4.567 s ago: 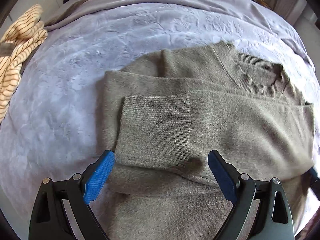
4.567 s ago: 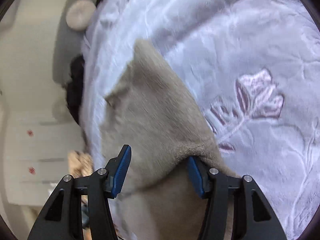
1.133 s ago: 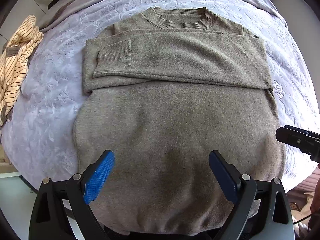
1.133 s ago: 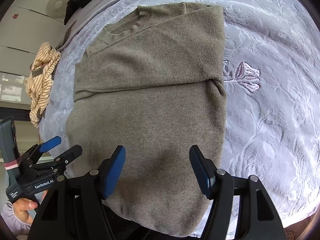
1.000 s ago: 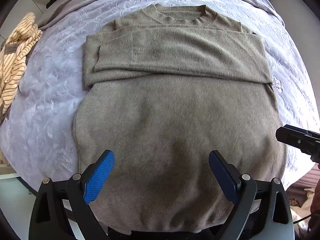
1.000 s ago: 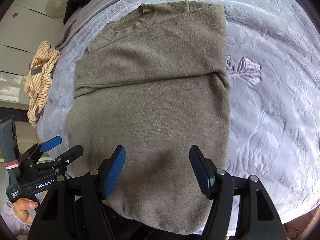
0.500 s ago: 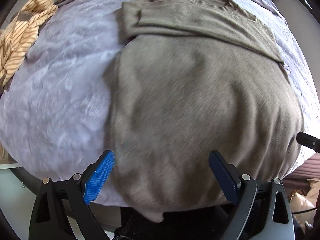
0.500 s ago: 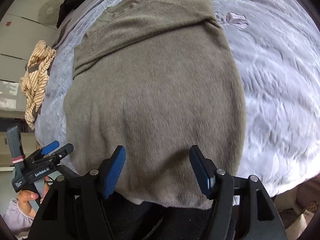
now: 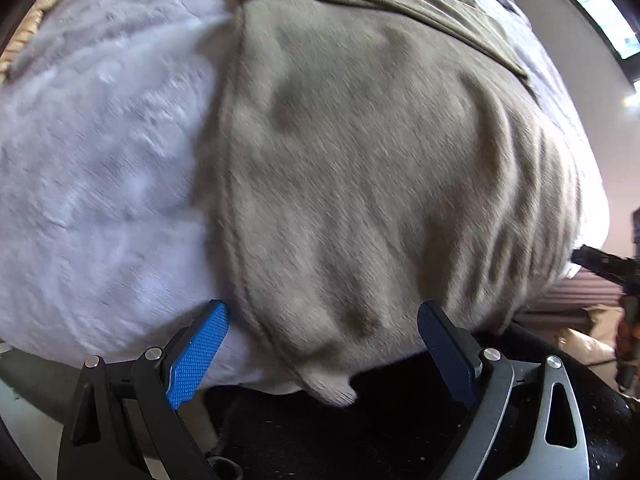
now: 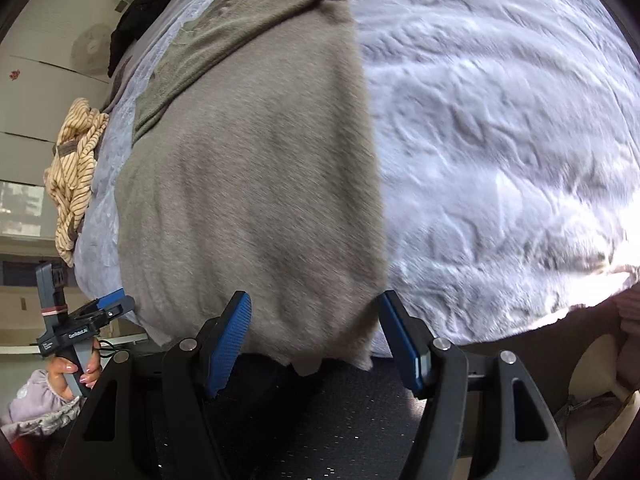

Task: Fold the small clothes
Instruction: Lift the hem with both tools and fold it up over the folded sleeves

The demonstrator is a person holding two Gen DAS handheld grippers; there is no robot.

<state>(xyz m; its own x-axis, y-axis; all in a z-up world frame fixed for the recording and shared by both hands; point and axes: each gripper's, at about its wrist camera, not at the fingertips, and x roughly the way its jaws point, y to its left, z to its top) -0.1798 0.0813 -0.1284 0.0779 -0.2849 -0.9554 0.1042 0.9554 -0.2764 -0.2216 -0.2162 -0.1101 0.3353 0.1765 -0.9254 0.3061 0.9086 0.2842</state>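
Within the last second both wrist views have dropped from a high look over the whole sweater [image 9: 360,168] to a close look at its bottom hem; a second ago the collar and both folded-in sleeves sat in full view, and now only the lower body fills the frames, streaked with blur; this suggests the sleeve folds are finished and the person is reaching for the hem to fold the body up toward the collar

The sweater lies flat on the pale lilac bedspread [image 10: 500,140], its hem draped just over the near edge of the bed; the folded sleeves show as a darker band at the far end

The left gripper [image 9: 324,344] has its blue pads spread wide, nothing pinched; the sweater's left side seam and lower left corner lie between the fingers, the corner's tip hanging down over the bed edge near the middle of the gap; the left finger [image 9: 200,352] sits over bare bedspread just beside the seam

The right gripper [image 10: 316,332] is likewise spread and holds nothing; the lower right corner of the hem lies between its fingers, with the sweater's right edge running down just inside the right finger [image 10: 400,340]; whether either pad touches the cloth cannot be told

A striped garment [image 10: 76,168] waits well apart on the far left of the bed
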